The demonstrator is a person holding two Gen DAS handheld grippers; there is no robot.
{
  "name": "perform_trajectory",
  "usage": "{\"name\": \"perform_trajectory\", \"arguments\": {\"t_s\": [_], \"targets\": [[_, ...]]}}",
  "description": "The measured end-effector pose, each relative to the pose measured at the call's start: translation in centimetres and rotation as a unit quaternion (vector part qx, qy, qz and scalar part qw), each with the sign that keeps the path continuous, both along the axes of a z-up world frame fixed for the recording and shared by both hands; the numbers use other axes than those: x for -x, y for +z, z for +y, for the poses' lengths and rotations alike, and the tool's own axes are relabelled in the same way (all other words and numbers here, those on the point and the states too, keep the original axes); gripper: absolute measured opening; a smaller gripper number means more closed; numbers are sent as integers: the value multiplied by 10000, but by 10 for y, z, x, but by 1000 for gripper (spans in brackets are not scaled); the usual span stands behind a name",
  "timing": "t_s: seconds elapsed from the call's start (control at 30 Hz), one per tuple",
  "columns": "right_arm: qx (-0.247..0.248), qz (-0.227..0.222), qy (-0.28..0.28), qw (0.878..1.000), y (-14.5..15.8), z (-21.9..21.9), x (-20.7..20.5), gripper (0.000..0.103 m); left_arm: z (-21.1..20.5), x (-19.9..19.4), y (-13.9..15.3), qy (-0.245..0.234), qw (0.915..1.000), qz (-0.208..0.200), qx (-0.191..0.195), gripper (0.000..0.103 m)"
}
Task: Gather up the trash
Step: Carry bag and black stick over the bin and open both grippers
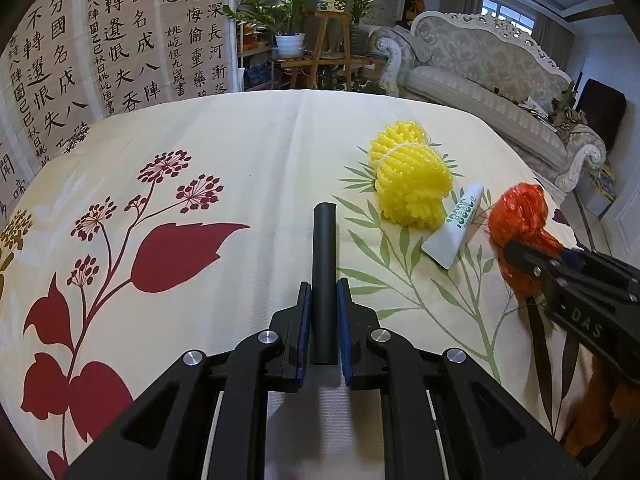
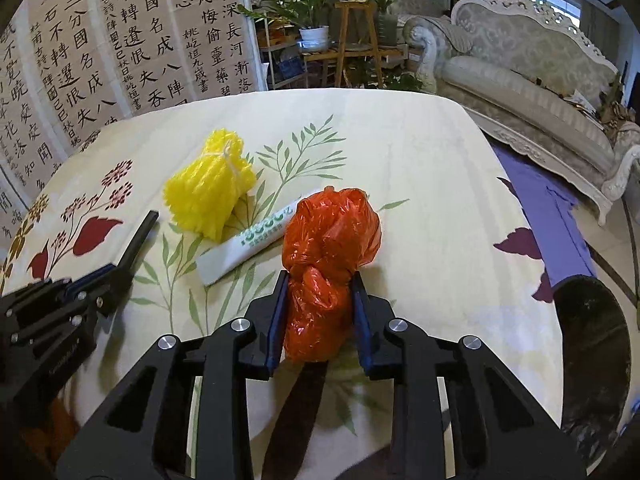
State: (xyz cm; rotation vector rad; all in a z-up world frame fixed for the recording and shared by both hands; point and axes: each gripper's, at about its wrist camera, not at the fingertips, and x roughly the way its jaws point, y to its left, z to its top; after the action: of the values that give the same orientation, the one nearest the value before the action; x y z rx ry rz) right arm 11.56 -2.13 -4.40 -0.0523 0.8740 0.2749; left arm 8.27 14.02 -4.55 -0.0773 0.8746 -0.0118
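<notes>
My left gripper (image 1: 324, 286) is shut on a black tube (image 1: 325, 264) that points forward over the flowered tablecloth (image 1: 248, 152). It also shows in the right wrist view (image 2: 138, 240). My right gripper (image 2: 320, 280) is shut on a crumpled orange plastic bag (image 2: 328, 248), also seen at the right of the left wrist view (image 1: 518, 224). A yellow foam net bundle (image 1: 408, 176) and a white squeezed tube with green print (image 1: 456, 224) lie on the cloth between the grippers; both show in the right wrist view, the bundle (image 2: 210, 188) and the tube (image 2: 248, 244).
A dark round bin (image 2: 596, 352) stands below the table's right edge. An ornate pale sofa (image 2: 532, 80) is at the back right, a plant stand (image 2: 352, 40) behind the table, calligraphy sheets (image 2: 100, 52) at the left.
</notes>
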Motion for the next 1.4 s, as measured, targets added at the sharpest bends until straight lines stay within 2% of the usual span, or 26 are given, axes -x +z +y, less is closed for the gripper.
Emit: {"name": "perform_trajectory", "arguments": {"t_s": [0.33,0.6,0.9,1.2,1.4], "targets": [[46,-186,-59,9998,11,-19,26,28,3,6,5,74,9999,-144,42,14],[61,-407,-254,9988,22,-46,54,28,-20,27,21,-185,9991,-347,166,14],[160,-511,-947,9941,23,-111,85,28,-84,45,35,-928,9937,-551,314,14],[189,-491,-1791,9824,14,-187,106,28,-163,51,35,-1695,9832,-597,333,14],[140,-531,-2058,9770,10,-219,112,28,-208,49,34,-2084,9758,-596,293,14]]}}
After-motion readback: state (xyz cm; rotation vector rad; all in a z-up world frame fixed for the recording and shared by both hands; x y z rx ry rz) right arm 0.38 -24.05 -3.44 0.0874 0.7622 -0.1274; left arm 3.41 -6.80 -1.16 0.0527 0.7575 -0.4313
